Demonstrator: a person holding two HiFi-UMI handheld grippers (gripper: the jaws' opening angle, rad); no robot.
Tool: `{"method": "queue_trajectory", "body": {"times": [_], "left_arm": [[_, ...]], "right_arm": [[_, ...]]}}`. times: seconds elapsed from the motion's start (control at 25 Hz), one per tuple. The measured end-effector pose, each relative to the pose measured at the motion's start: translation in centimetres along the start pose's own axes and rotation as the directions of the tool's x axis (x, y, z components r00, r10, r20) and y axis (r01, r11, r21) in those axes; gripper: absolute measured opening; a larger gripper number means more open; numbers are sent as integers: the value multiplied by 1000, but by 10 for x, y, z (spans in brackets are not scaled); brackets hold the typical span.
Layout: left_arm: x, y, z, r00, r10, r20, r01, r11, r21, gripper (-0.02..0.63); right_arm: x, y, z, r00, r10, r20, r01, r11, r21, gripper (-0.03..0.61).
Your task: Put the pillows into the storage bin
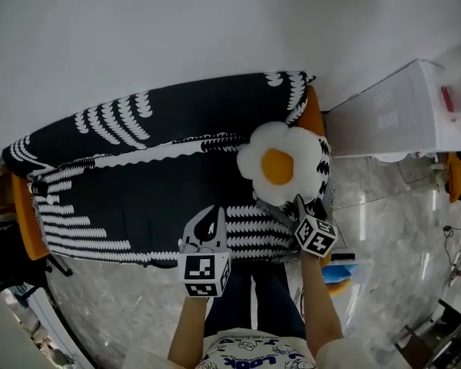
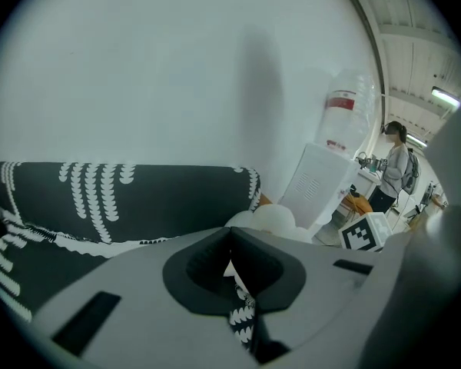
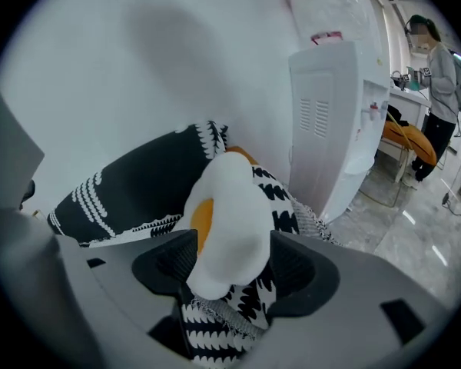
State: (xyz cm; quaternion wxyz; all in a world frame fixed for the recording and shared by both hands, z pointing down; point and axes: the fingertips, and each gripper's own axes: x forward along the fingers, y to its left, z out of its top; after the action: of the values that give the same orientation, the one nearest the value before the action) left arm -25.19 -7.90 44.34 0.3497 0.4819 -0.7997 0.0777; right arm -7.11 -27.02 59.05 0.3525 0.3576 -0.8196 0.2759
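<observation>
A fried-egg pillow (image 1: 279,165), white with an orange middle, lies at the right end of a sofa (image 1: 131,206) under a black-and-white patterned cover. My right gripper (image 1: 301,203) points down at the pillow's near edge. In the right gripper view its jaws (image 3: 229,264) stand wide apart, with the pillow's (image 3: 227,221) lower lobe between them and not squeezed. My left gripper (image 1: 212,212) hovers over the seat's front edge, left of the pillow, and holds nothing. In its own view the left gripper (image 2: 234,271) shows only a thin slit between the jaws. I see no storage bin.
A white water dispenser (image 1: 399,114) stands right of the sofa, with its bottle (image 3: 323,6) on top. A blue item (image 1: 339,271) sits on something orange by my right leg. A person (image 3: 438,68) stands in the background. The floor (image 1: 392,229) is glossy marble tile.
</observation>
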Motion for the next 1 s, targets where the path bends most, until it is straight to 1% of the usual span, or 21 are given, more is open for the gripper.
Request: {"method": "queue_trajectory", "body": {"times": [0.08,0.12,0.16,0.36,0.56,0.72,1.0], "left_arm": [[6,1,-9,1000,10,-20,-10,1000,-12,12],[8,1,-13,999,14,-29,-15,1000,-16,12],[11,1,-18,999,18,-37,-19,1000,-18,12],[14,-1,-34,997,31,-65,-33,999,-27,12],[13,-6,-32,998,27,-65,-28,999,-19,12],[5,-11,-20,999,14,-43,-14,1000,0,12],[-15,-21,11,999,-43,11,42,998,38,12]], "right_arm": [[13,-7,-8,1000,-2,-32,2,1000,11,309],[19,-9,-12,999,4,-43,-3,1000,14,300],[24,-10,-15,999,11,-50,-10,1000,15,278],[32,-10,-17,998,42,-48,-42,999,10,234],[24,-2,-11,997,69,-40,-68,998,10,147],[6,20,8,992,128,1,-128,992,11,97],[-62,60,71,971,181,153,-179,983,-27,59]]}}
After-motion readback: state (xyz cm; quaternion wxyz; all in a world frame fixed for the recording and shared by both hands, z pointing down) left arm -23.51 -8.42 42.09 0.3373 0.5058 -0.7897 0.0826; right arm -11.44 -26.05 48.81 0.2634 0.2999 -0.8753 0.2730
